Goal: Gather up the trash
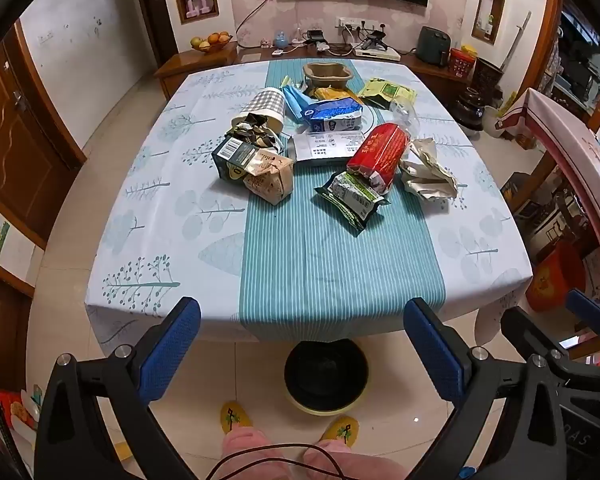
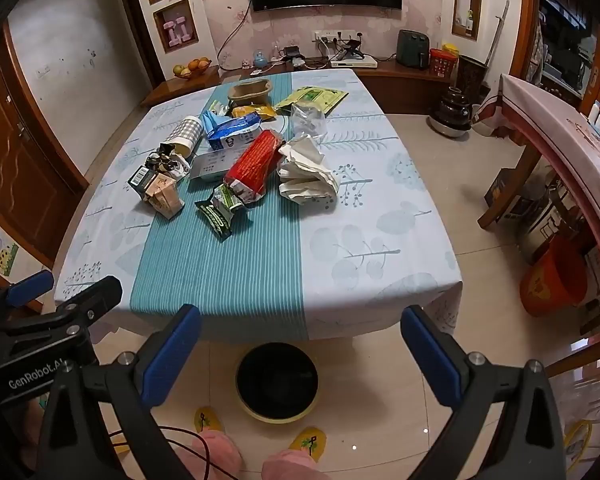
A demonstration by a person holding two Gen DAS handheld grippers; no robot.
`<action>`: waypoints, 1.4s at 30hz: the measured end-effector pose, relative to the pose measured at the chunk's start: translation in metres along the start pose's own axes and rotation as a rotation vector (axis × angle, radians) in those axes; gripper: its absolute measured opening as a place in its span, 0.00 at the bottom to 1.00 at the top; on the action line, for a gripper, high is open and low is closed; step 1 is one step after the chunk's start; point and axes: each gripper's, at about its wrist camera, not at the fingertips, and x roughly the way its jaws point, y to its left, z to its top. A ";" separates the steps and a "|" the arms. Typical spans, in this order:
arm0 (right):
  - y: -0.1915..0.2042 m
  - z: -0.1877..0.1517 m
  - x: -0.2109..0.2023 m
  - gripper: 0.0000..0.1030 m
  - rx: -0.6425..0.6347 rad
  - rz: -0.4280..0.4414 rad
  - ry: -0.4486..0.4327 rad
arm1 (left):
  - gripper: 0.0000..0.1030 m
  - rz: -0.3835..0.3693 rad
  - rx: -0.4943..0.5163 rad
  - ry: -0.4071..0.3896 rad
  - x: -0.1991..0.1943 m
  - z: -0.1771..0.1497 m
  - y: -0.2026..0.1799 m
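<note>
Several pieces of trash lie in a heap on the far half of the table [image 1: 180, 264]: a red packet [image 1: 380, 152], a green wrapper [image 1: 352, 200], crumpled white paper [image 1: 424, 168], a tan carton [image 1: 270, 178], a blue-and-white bag [image 1: 332, 114] and a checked cup [image 1: 266, 106]. The same red packet [image 2: 256, 164] and white paper [image 2: 306, 172] show in the right wrist view. A black bin with a yellow rim [image 1: 326, 376] stands on the floor below the table's near edge; it also shows in the right wrist view [image 2: 277, 382]. My left gripper [image 1: 302, 344] and right gripper [image 2: 300, 344] are both open and empty, held before the near edge above the bin.
A second table with a pink cloth [image 2: 560, 128] stands at the right, with an orange bucket [image 2: 552, 280] under it. A wooden sideboard [image 1: 340, 54] with appliances runs along the far wall. The person's yellow slippers [image 1: 236, 418] are on the tiled floor by the bin.
</note>
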 end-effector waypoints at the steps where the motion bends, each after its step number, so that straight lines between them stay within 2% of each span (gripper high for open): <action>1: 0.000 0.000 0.000 0.97 0.001 0.001 -0.002 | 0.97 -0.001 0.000 0.001 0.000 0.000 0.000; 12: 0.004 -0.002 -0.001 0.93 -0.005 0.006 -0.003 | 0.94 0.004 0.020 -0.005 -0.002 -0.009 -0.006; 21: 0.003 -0.002 -0.001 0.93 -0.007 0.006 -0.002 | 0.94 0.004 0.009 -0.007 -0.005 0.001 -0.004; 42: 0.002 -0.001 0.001 0.93 -0.005 0.010 0.001 | 0.94 -0.010 0.001 0.002 -0.006 0.001 -0.005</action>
